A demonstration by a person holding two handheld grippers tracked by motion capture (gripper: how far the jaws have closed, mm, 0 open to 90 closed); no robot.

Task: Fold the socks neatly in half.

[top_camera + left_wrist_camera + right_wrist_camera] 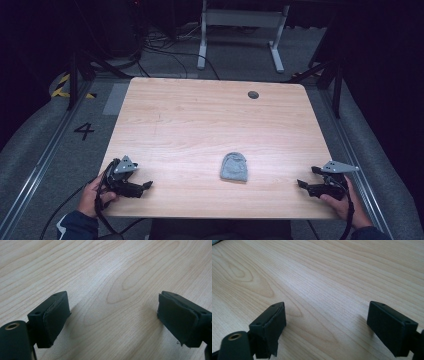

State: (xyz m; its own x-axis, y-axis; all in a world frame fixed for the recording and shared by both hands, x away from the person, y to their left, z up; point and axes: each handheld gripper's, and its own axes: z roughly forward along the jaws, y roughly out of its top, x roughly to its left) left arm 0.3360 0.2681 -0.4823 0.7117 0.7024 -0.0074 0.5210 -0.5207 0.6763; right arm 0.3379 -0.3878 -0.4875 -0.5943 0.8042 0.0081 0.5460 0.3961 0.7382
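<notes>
Grey knit cloth [234,167] lies flat on the wooden bench [200,120], near front edge, centre. L gripper [145,186] rests at front-left corner, R gripper [302,184] at front-right; both w/ fingers [53,320] spread, nothing between, well apart from cloth.

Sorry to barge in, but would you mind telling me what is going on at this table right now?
A person sits at a wooden table with a two-jaw gripper in each hand. The left gripper and the right gripper both rest near the table's front corners with their jaws open and nothing between them. A small folded grey cloth lies flat between them, near the front edge, and neither gripper is touching it.
</notes>
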